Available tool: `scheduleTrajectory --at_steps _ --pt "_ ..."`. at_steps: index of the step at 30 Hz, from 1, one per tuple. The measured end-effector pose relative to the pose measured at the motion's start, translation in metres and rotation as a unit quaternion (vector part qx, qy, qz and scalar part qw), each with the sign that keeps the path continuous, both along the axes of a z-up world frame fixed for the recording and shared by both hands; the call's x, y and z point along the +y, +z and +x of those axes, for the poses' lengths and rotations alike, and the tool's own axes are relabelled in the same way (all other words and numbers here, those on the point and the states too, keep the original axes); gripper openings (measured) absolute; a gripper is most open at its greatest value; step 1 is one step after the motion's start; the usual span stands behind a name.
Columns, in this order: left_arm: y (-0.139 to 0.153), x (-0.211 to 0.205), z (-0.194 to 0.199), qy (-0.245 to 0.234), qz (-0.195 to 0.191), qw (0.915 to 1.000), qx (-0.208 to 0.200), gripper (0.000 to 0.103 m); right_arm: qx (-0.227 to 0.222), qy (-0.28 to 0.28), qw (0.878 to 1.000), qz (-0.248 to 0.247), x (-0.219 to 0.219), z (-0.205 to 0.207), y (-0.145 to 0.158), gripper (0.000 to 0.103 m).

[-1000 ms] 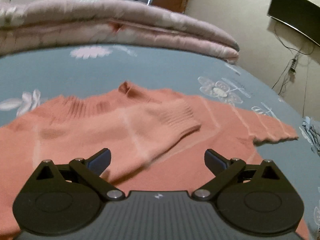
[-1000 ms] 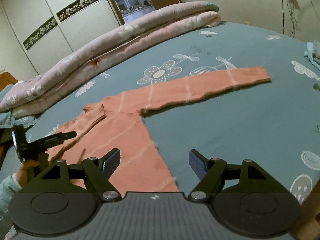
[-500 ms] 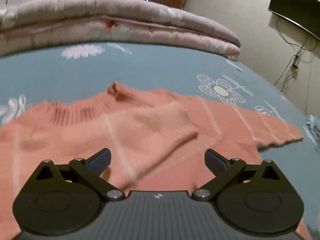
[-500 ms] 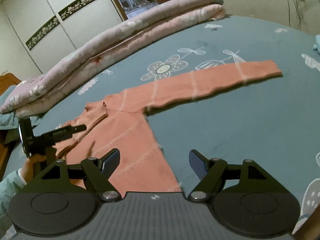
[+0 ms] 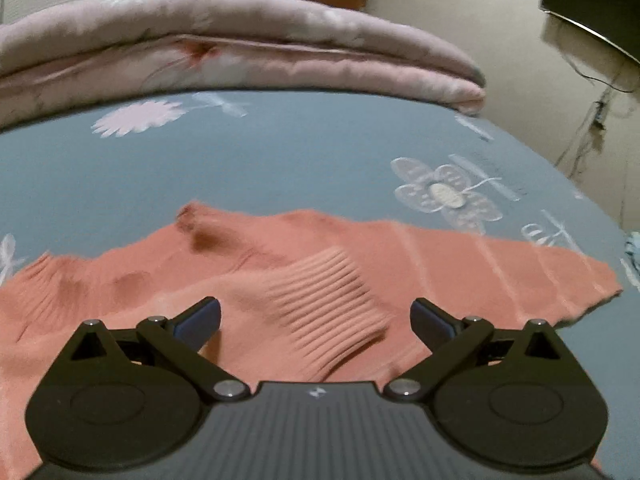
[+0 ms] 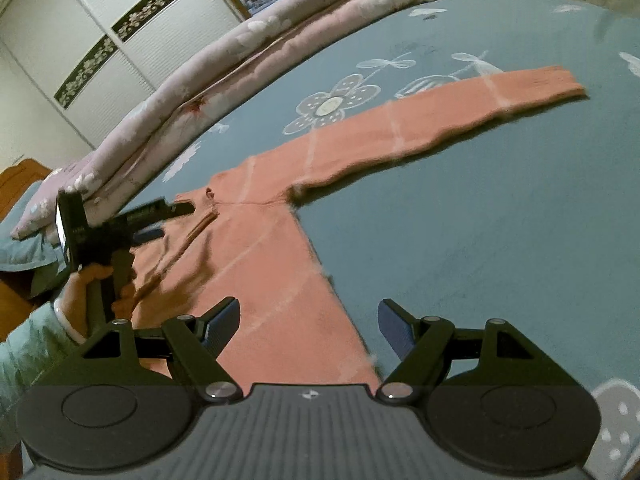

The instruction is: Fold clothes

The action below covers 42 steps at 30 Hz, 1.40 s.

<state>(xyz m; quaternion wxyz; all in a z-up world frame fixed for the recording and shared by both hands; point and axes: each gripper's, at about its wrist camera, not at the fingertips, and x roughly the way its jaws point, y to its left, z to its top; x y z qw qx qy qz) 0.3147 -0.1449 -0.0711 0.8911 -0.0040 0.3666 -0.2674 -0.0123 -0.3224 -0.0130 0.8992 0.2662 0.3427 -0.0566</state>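
Left hand-held gripper (image 5: pixel 316 316): jaws spread wide, nothing between pads, fingers (image 5: pixel 198 316) level and low over sweater (image 5: pixel 280 280), pointing toward its collar. In right wrist view same tool (image 6: pixel 150 222) sits at sweater's left edge, held upright by person's hand (image 6: pixel 86 292) wrapped round grip (pale green sleeve (image 6: pixel 28 344) at wrist). Right hand-held gripper (image 6: pixel 308 326): jaws also wide apart, empty, hovering over sweater's hem side; one fingertip above fabric, other beyond sweater's right edge.
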Motion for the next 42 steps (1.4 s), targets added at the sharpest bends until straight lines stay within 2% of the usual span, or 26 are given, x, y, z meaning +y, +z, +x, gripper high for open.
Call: scheduleTrajectory --at_steps 2,6,9,11,14,16,20,23,25,28,30,32,36,38,42 --pt "-0.005 -0.012 0.008 -0.008 0.004 0.9999 0.011 0.1 -0.002 0.012 1.0 -0.002 0.002 0.009 0.001 0.08" --pt "-0.02 -0.029 0.026 0.0 0.02 0.9993 0.032 0.1 -0.017 0.039 0.998 -0.041 0.011 0.024 0.014 0.083" --pt "-0.02 -0.035 0.032 0.001 0.033 0.9988 0.037 0.101 -0.025 0.051 0.998 -0.04 0.015 0.028 0.016 0.085" --pt "-0.011 -0.03 0.029 -0.004 0.022 0.9989 0.042 0.101 -0.021 0.053 0.998 -0.039 0.017 0.029 0.014 0.085" --pt "0.01 0.002 0.004 0.005 -0.026 0.9993 0.026 0.101 -0.017 0.054 0.997 -0.044 0.016 0.031 0.013 0.085" --pt "0.016 0.03 -0.017 0.016 -0.039 0.9989 0.019 0.101 -0.019 0.062 0.997 -0.052 0.017 0.035 0.014 0.085" --pt "0.015 0.102 -0.056 0.072 -0.029 0.997 0.006 0.102 -0.05 0.111 0.988 -0.093 0.037 0.06 0.026 0.084" --pt "0.013 0.151 -0.079 0.129 -0.006 0.9914 -0.02 0.102 -0.073 0.147 0.979 -0.123 0.051 0.079 0.034 0.08" --pt "0.012 0.183 -0.091 0.166 0.005 0.9855 -0.033 0.102 -0.088 0.171 0.971 -0.143 0.06 0.091 0.04 0.065" --pt "0.002 0.218 -0.096 0.211 -0.017 0.9772 -0.013 0.102 -0.101 0.213 0.961 -0.146 0.089 0.135 0.038 0.046" --pt "-0.008 0.236 -0.095 0.229 -0.04 0.9727 0.01 0.102 -0.101 0.244 0.954 -0.143 0.113 0.168 0.034 0.044" --pt "-0.018 0.246 -0.093 0.228 -0.052 0.9718 0.027 0.101 -0.101 0.271 0.947 -0.137 0.139 0.2 0.028 0.04" --pt "-0.02 0.244 -0.093 0.218 -0.047 0.9746 0.021 0.102 -0.099 0.314 0.935 -0.127 0.191 0.257 0.016 0.03" --pt "-0.019 0.243 -0.091 0.216 -0.045 0.9751 0.023 0.102 -0.082 0.32 0.935 -0.13 0.199 0.274 0.005 0.027" --pt "-0.023 0.246 -0.095 0.205 -0.049 0.9774 0.018 0.102 -0.039 0.322 0.936 -0.133 0.202 0.302 -0.02 0.027"
